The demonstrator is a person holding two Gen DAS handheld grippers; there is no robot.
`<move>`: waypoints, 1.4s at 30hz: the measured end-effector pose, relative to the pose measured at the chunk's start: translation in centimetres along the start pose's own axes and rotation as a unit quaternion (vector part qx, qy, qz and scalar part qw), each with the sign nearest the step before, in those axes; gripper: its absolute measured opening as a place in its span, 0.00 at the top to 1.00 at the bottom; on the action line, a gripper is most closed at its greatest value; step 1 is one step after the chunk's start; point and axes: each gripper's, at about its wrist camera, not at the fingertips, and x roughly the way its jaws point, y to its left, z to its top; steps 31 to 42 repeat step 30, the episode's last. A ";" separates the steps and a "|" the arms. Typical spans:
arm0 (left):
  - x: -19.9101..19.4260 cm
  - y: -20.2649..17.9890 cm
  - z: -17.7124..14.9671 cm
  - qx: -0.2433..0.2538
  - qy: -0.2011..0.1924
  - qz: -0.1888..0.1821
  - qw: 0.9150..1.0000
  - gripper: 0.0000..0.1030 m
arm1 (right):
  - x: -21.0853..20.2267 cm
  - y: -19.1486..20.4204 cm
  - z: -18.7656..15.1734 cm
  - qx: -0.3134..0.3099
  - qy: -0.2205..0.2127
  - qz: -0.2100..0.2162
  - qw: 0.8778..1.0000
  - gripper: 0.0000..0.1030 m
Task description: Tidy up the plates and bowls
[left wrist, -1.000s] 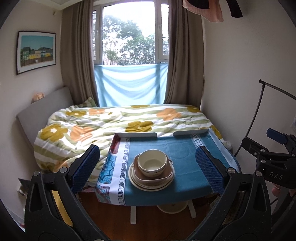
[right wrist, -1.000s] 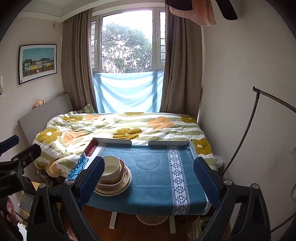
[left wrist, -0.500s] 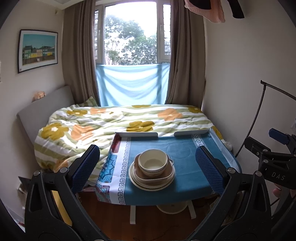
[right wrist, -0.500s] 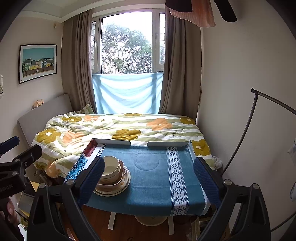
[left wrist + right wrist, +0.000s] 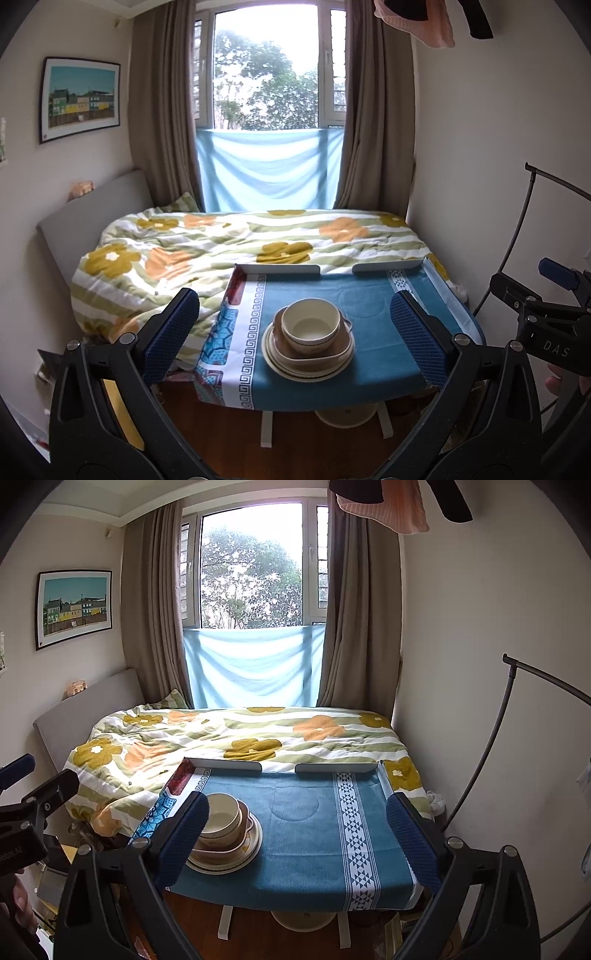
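My dishes sit in one stack near the front-left of the tabletop [image 5: 369, 354]: a cream round bowl [image 5: 311, 329], upright and empty, nested in a brown squarish dish [image 5: 317, 360] (small handle on its right), on cream plates [image 5: 275, 360] lying flat.

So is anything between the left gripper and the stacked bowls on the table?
Nothing visible. The left gripper is open and held back from the table, with the stack of bowls and plates centred between its fingers. Only bare blue cloth surrounds the stack.
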 end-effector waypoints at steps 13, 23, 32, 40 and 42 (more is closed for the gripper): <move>0.3 -0.4 -0.1 0.012 0.000 0.015 1.000 0.00 | 0.2 -0.1 0.2 0.000 0.000 -0.002 1.000 0.07; 0.3 -0.4 -0.1 0.016 -0.007 0.027 0.999 0.00 | 0.6 -0.2 0.3 0.003 0.002 -0.004 1.000 0.07; 0.5 -0.5 -0.2 0.011 -0.015 0.024 1.000 0.00 | 1.4 -0.5 -0.4 0.008 0.009 -0.003 1.000 0.07; 0.5 -0.5 -0.2 0.011 -0.015 0.024 1.000 0.00 | 1.4 -0.5 -0.4 0.008 0.009 -0.003 1.000 0.07; 0.5 -0.5 -0.2 0.011 -0.015 0.024 1.000 0.00 | 1.4 -0.5 -0.4 0.008 0.009 -0.003 1.000 0.07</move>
